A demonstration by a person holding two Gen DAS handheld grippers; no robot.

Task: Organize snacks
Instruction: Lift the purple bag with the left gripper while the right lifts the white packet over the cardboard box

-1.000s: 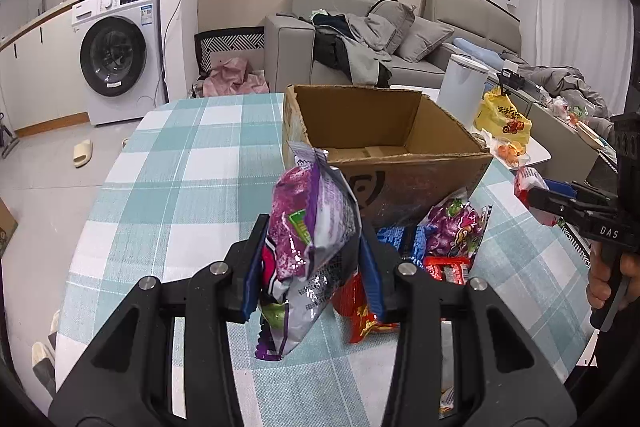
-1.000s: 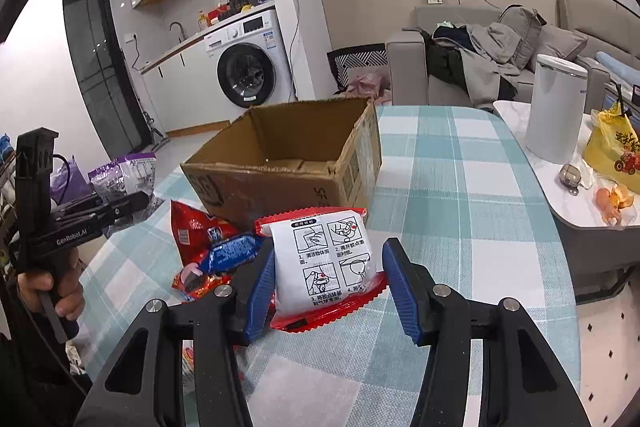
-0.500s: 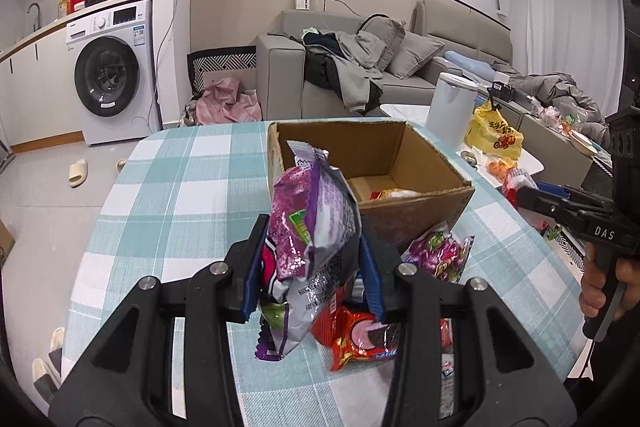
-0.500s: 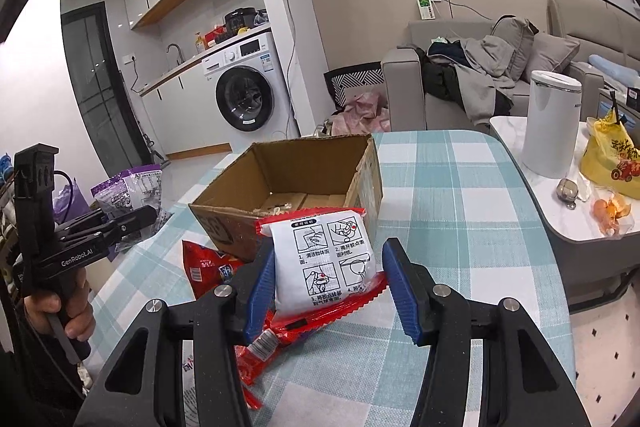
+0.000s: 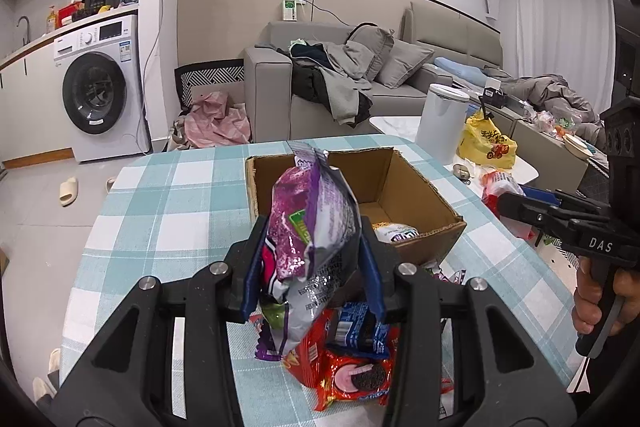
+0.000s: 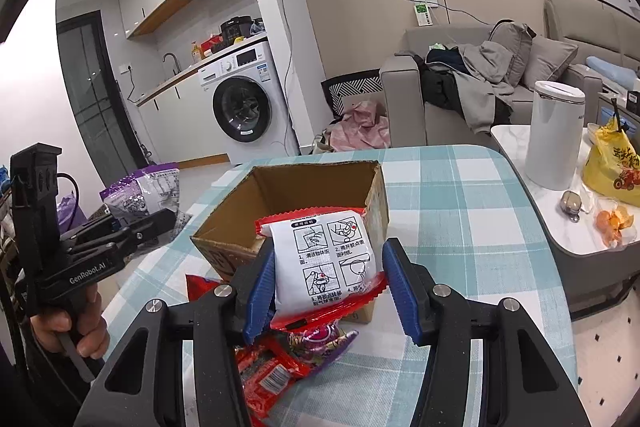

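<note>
Progress looks early to middling, judged from the layout. Cardboard box (image 5: 404, 187) stands open on the checked counter (image 5: 160, 203), and at least one white-and-purple packet (image 5: 394, 231) already lies on its floor. Most of the box floor shows bare. Loose snacks remain in a heap on the near side of the box: a red cookie pack (image 5: 352, 379), a blue wrapper (image 5: 360, 319), red packets (image 6: 268, 375) and a purple-patterned one (image 6: 320, 341). So the bulk of the sorting is left, as far as these views show.

Left gripper (image 5: 312, 267): jaws drawn in narrow, clamped on a purple snack bag (image 5: 312, 223). Bag stands upright between the pads, crumpled at the pinch, its top reaching above the box's near wall as seen from the wrist. It hangs clear of the heap below.

Right gripper (image 6: 328, 287): jaws set a little wider. They hold a red-edged white sachet (image 6: 324, 263) with printed instruction panels. The left pad presses its edge; contact at the right pad is hard to read, though the red corner reaches it. Sachet sits just in front of the box's near wall, above the pile.

Both packets sit lifted near the box but not yet over its opening. Likely next: carry each across the rim and drop it in.
</note>
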